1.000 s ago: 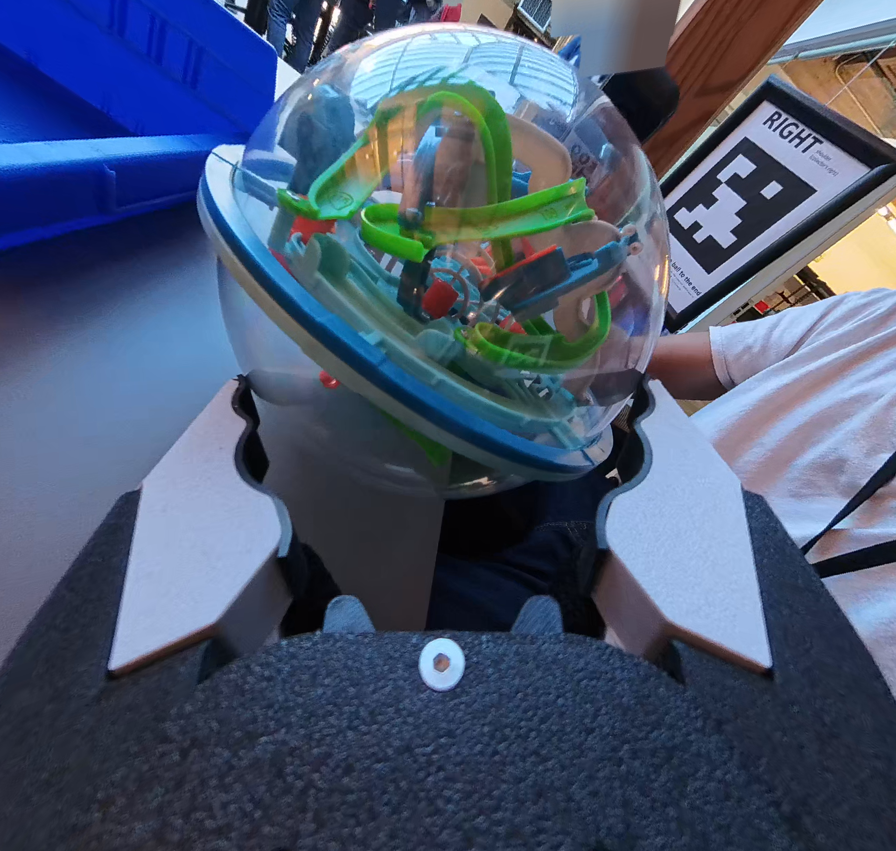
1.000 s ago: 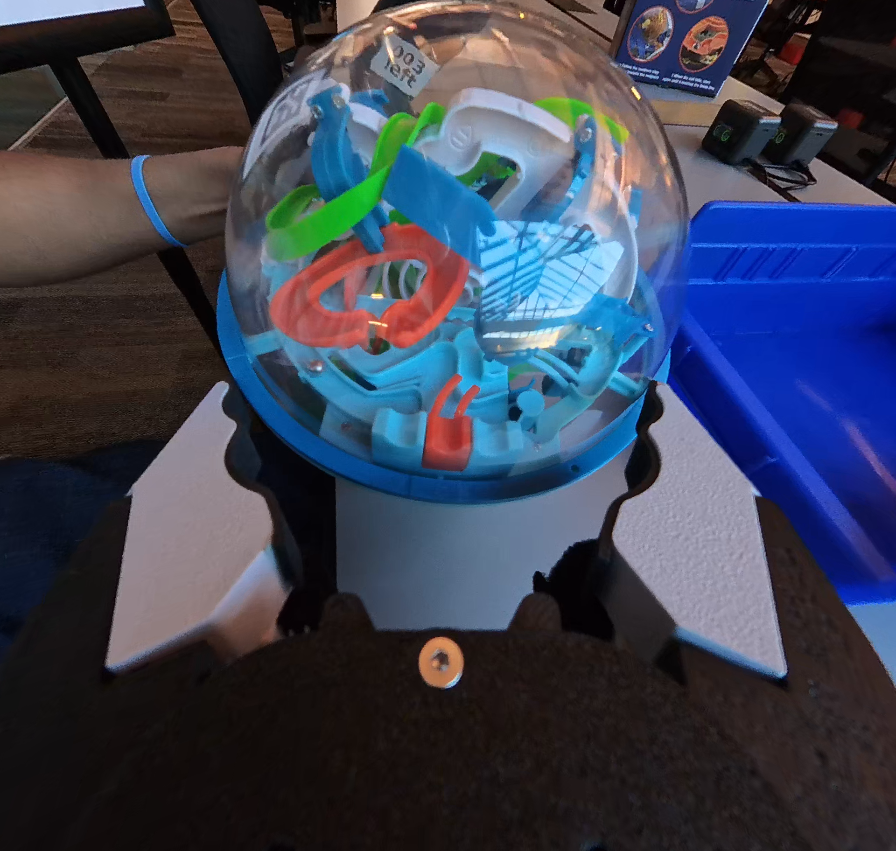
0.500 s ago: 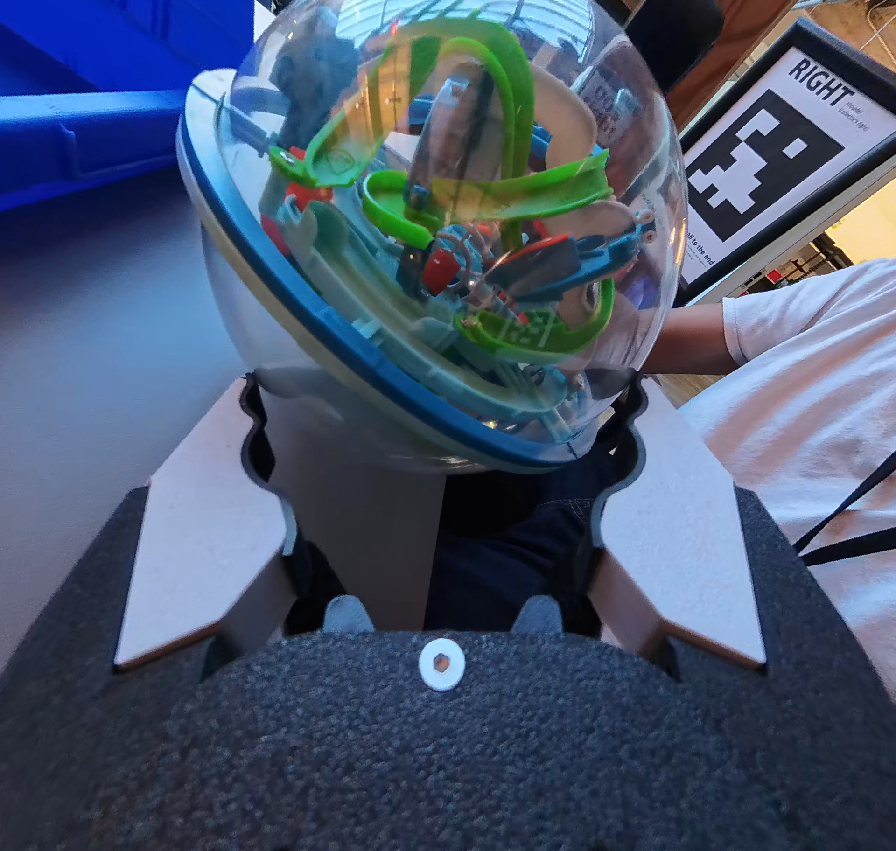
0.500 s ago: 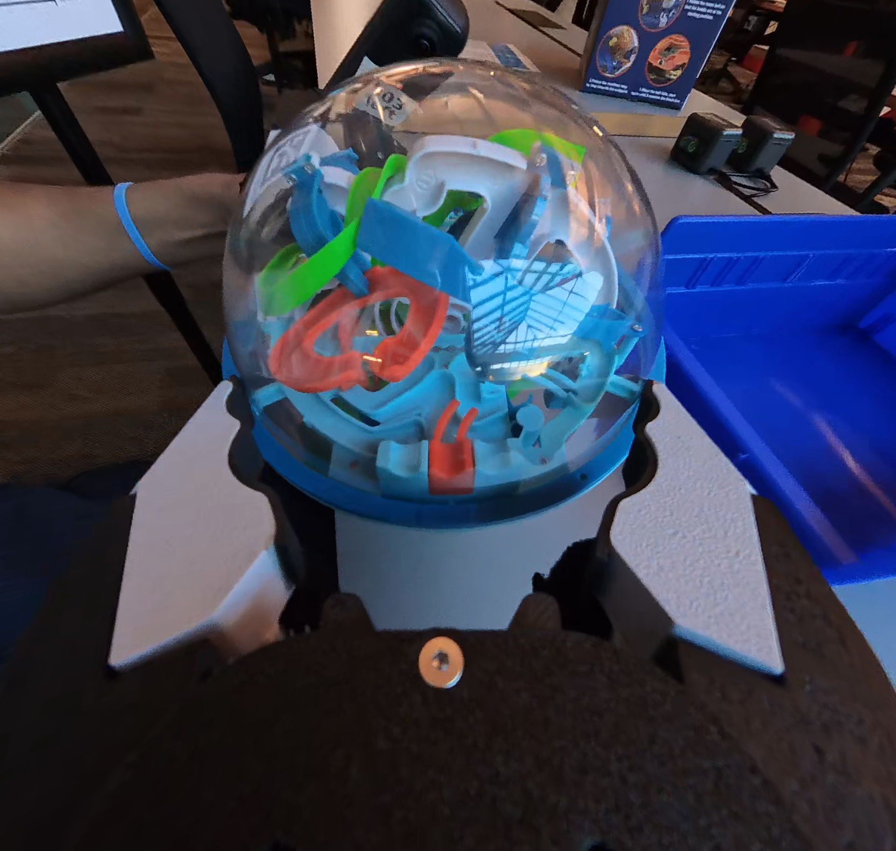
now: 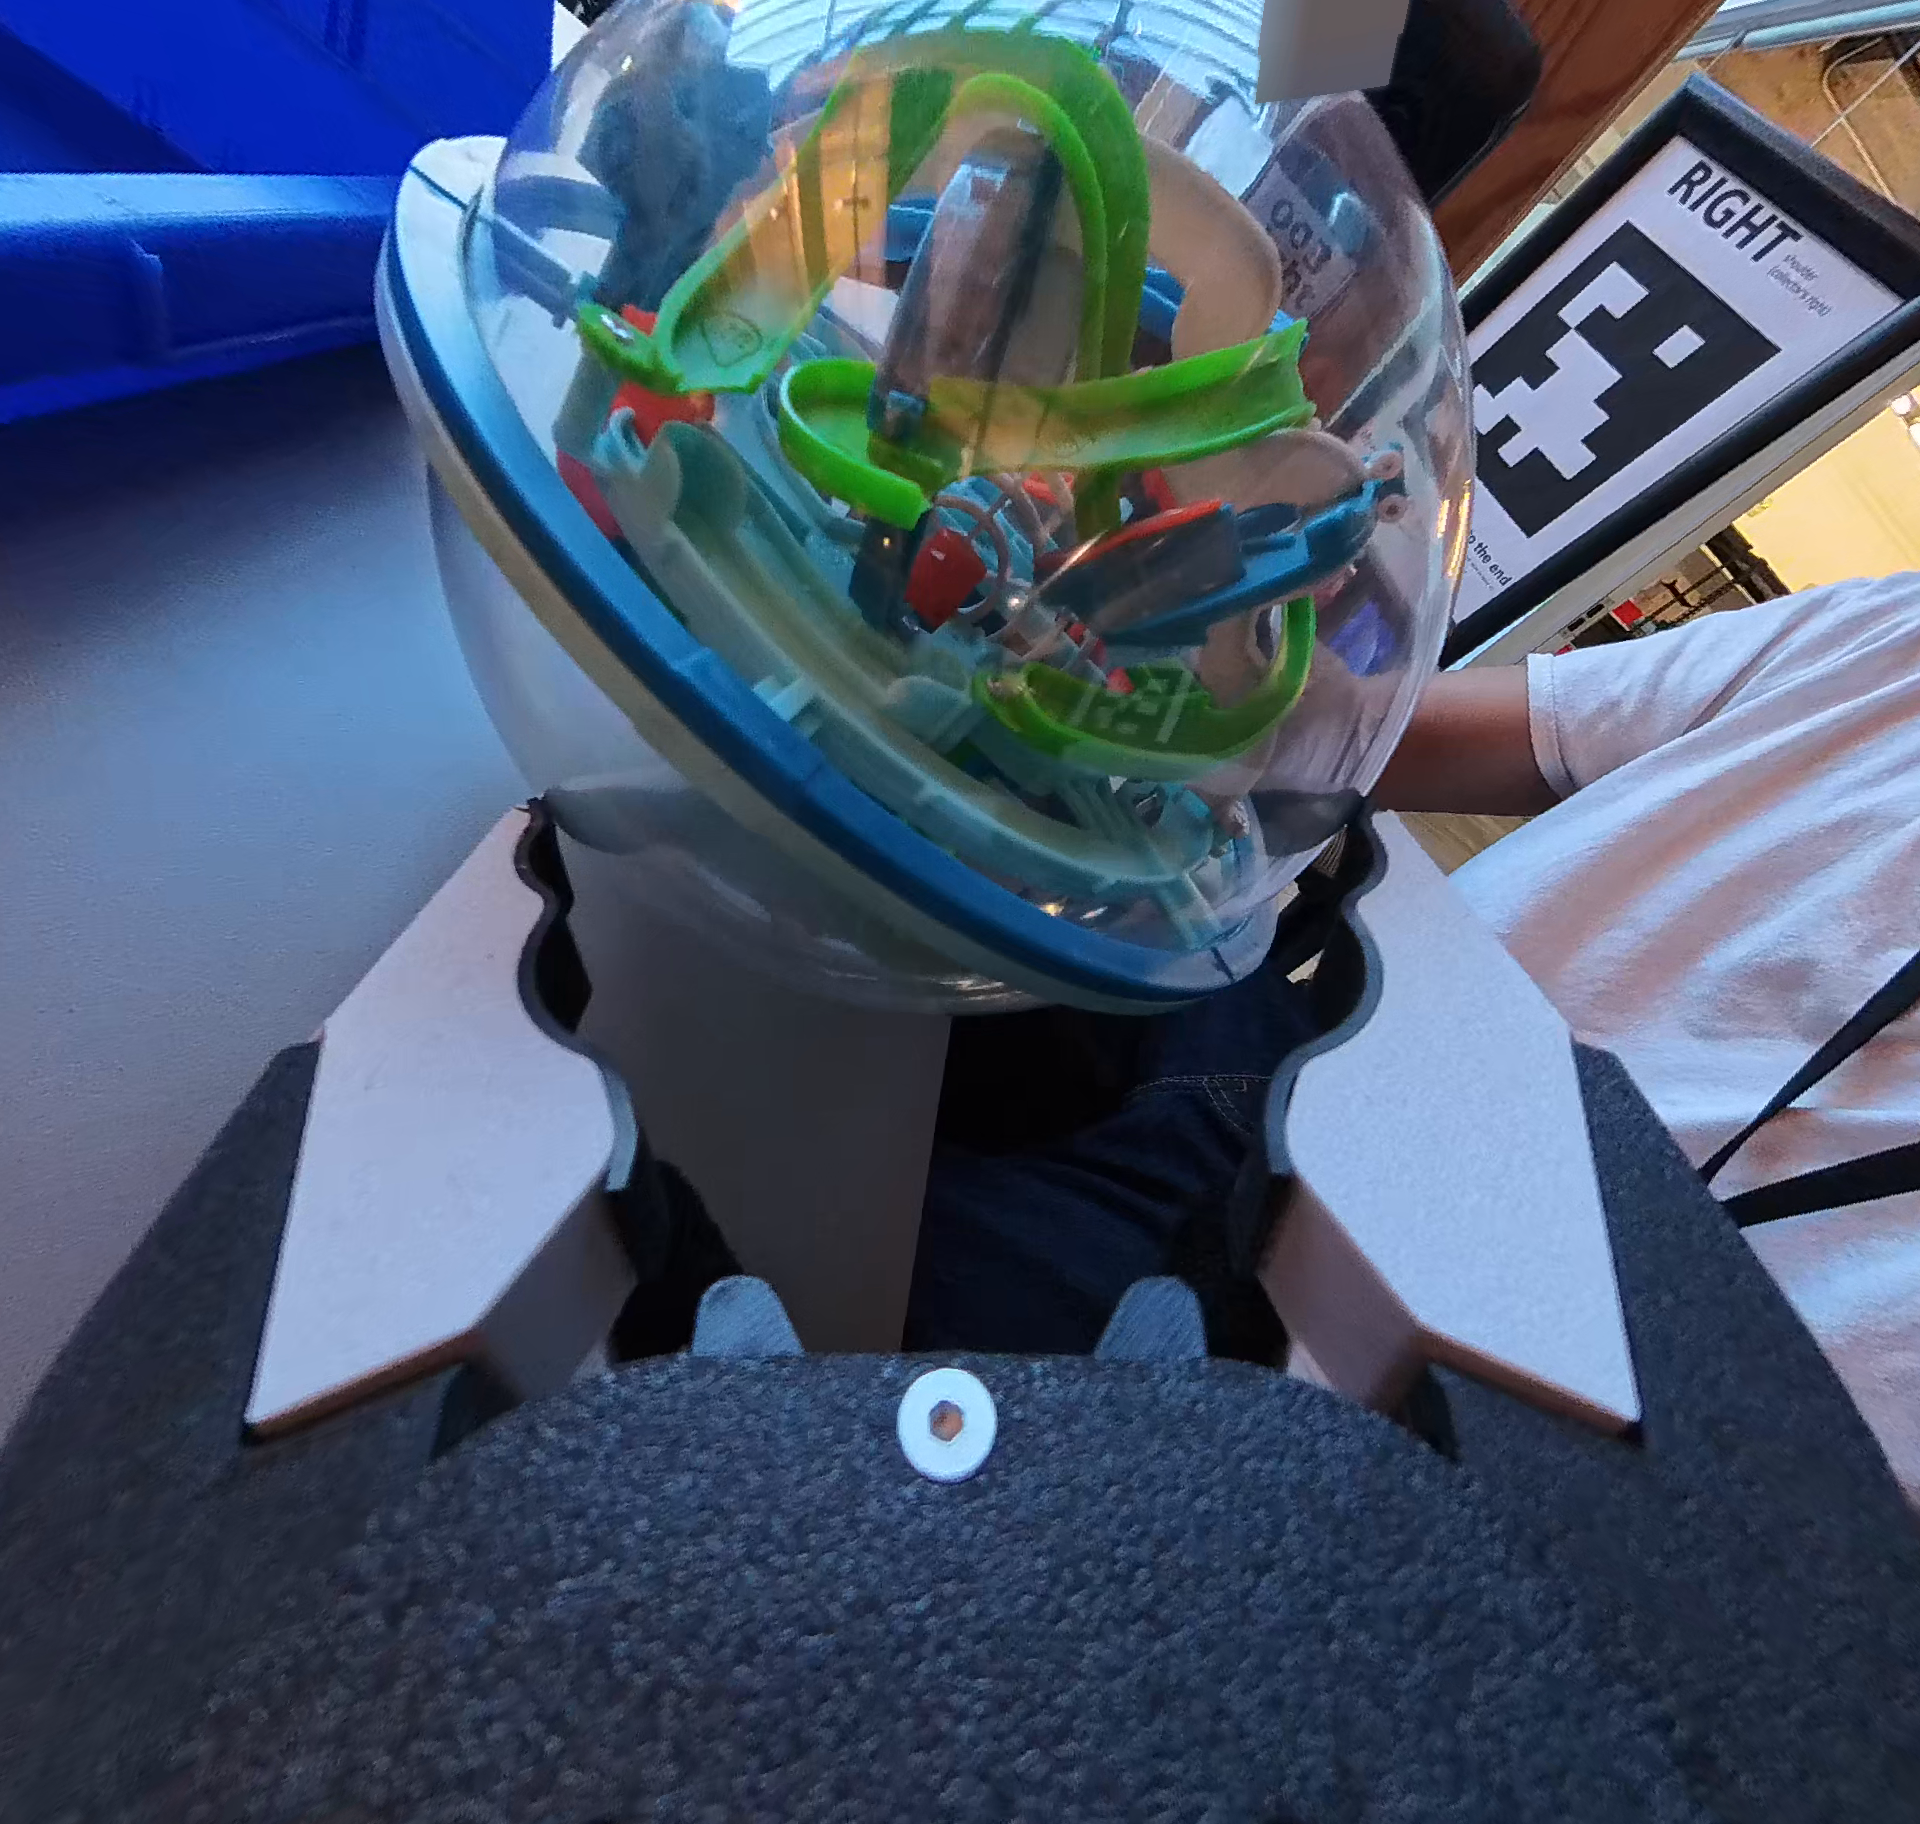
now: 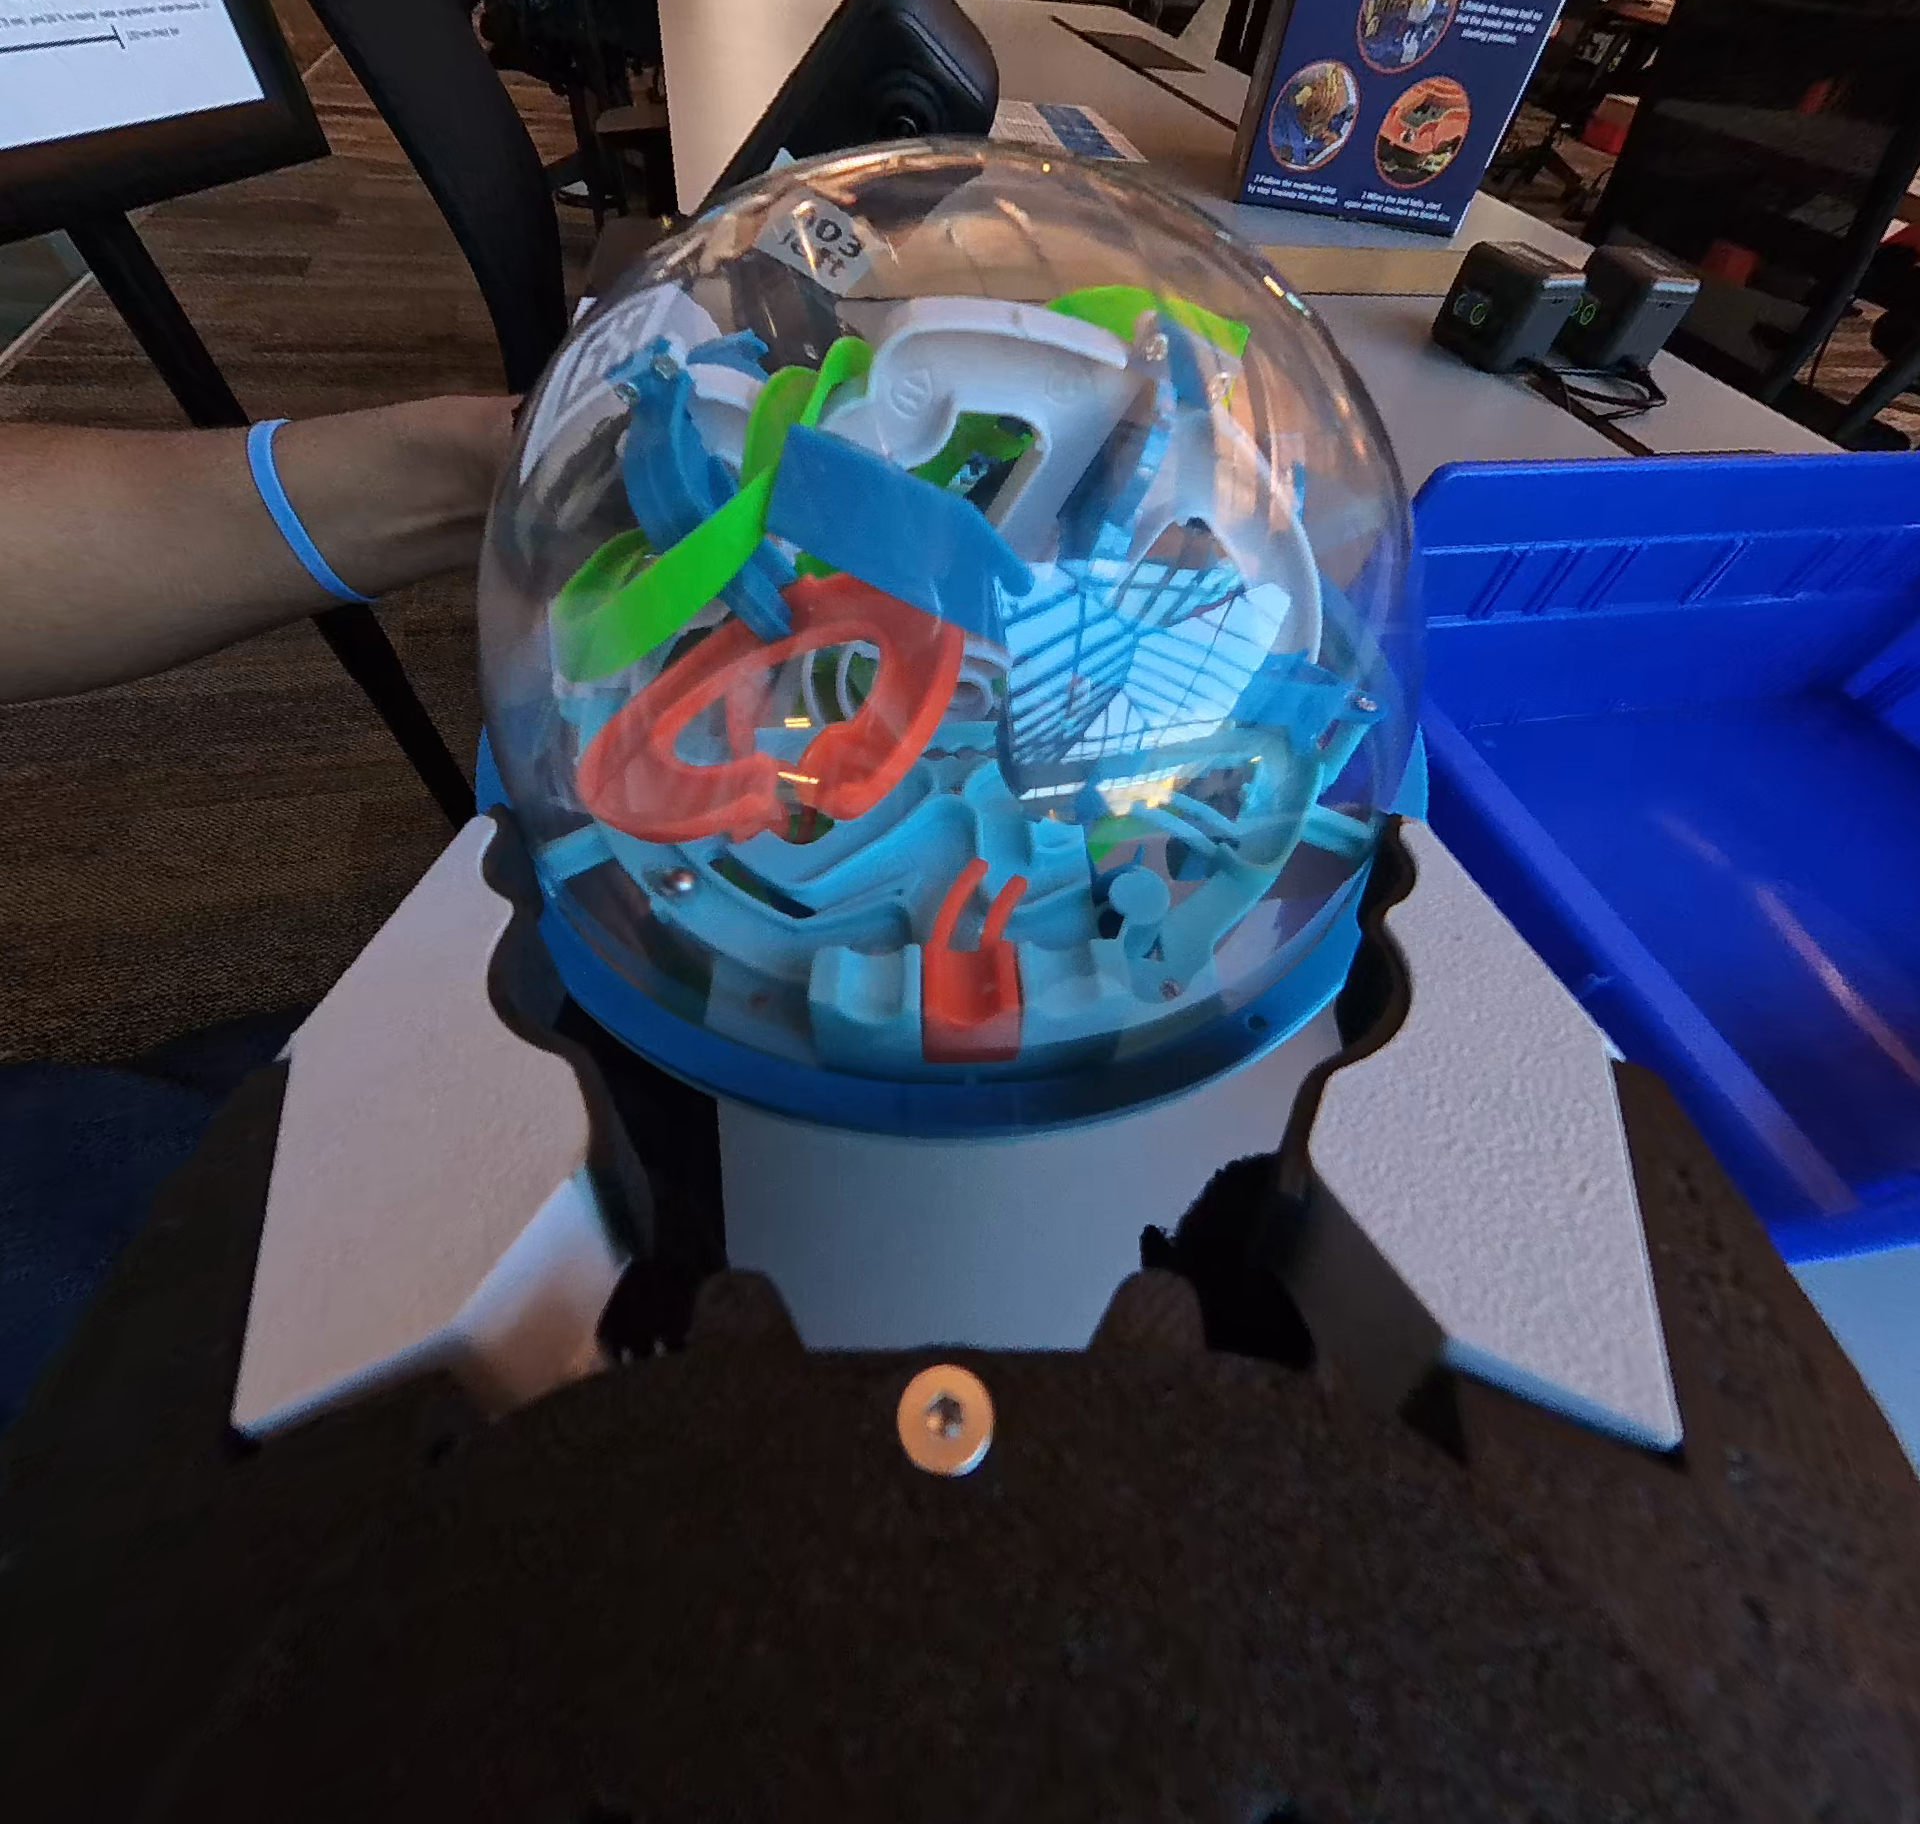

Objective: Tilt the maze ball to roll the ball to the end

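The maze ball [image 5: 935, 444] is a clear sphere with a blue equator ring and green, orange, light blue and white tracks inside. It is held off the grey table [image 5: 156, 839] between both grippers. My left gripper [image 5: 945, 839] is shut on its lower part, with the ring slanting down to the right. My right gripper [image 6: 945, 839] is shut on the ball [image 6: 945, 631] at the ring, which looks level there. A small silvery bead [image 6: 681, 879] sits on the light blue track at the lower left. The left gripper's black body [image 6: 894, 60] shows behind the ball.
A blue bin [image 6: 1662, 735] stands on the table next to the ball and shows in the left wrist view too [image 5: 156, 216]. A framed marker sign [image 5: 1662, 351], a blue game box [image 6: 1392, 60] and two small black devices [image 6: 1558, 304] stand around. A person's forearm [image 6: 156, 548] reaches in.
In the left wrist view the ball's ring has tilted steeper and the ball fills more of the frame. In the right wrist view the ball sits lower, with more table showing behind it.
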Available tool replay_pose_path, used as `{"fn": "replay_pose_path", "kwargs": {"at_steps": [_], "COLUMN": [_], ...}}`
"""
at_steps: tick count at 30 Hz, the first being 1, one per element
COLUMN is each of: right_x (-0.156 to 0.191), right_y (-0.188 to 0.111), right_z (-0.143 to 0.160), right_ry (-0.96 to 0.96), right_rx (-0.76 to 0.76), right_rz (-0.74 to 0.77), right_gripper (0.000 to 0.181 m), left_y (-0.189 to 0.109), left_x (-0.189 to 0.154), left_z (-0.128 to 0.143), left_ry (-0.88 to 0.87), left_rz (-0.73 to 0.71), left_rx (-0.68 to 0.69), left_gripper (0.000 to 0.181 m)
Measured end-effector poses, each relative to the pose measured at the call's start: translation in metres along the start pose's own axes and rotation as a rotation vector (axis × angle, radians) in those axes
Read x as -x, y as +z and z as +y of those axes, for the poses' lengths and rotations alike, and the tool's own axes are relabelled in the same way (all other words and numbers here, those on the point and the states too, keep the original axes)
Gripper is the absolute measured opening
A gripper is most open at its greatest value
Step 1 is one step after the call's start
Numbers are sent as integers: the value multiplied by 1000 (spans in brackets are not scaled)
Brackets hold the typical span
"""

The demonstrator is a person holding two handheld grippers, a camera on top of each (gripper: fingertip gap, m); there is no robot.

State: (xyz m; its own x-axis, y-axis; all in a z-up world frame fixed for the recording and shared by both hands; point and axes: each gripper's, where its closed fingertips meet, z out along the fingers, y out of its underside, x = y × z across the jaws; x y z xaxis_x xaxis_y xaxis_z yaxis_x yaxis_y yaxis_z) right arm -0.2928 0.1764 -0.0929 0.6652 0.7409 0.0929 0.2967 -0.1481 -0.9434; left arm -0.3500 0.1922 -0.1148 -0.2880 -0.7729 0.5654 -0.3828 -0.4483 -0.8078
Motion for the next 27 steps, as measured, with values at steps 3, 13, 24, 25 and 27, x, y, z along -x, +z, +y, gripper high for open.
{"fn": "replay_pose_path", "kwargs": {"at_steps": [3, 13, 24, 25, 27], "right_x": [0, -1, -8, -8, -10], "right_y": [0, -3, -8, -8, -7], "right_z": [0, 0, -5, -5, -5], "right_ry": [-3, -15, -21, -16, -1], "right_rx": [11, 48, 22, 16, 10], "right_rz": [2, 14, 32, 32, 29], "right_gripper": [151, 151, 151, 151, 151], "left_y": [0, 4, 0, -4, -16], "left_x": [0, 0, 2, 5, 10], "left_z": [0, 3, 8, 5, -7], "left_ry": [2, -13, -40, -3, 75], "left_rz": [0, 5, -21, -68, -183], "left_rx": [1, 26, 79, 80, 87], "left_gripper": [141, 138, 121, 122, 128]}}
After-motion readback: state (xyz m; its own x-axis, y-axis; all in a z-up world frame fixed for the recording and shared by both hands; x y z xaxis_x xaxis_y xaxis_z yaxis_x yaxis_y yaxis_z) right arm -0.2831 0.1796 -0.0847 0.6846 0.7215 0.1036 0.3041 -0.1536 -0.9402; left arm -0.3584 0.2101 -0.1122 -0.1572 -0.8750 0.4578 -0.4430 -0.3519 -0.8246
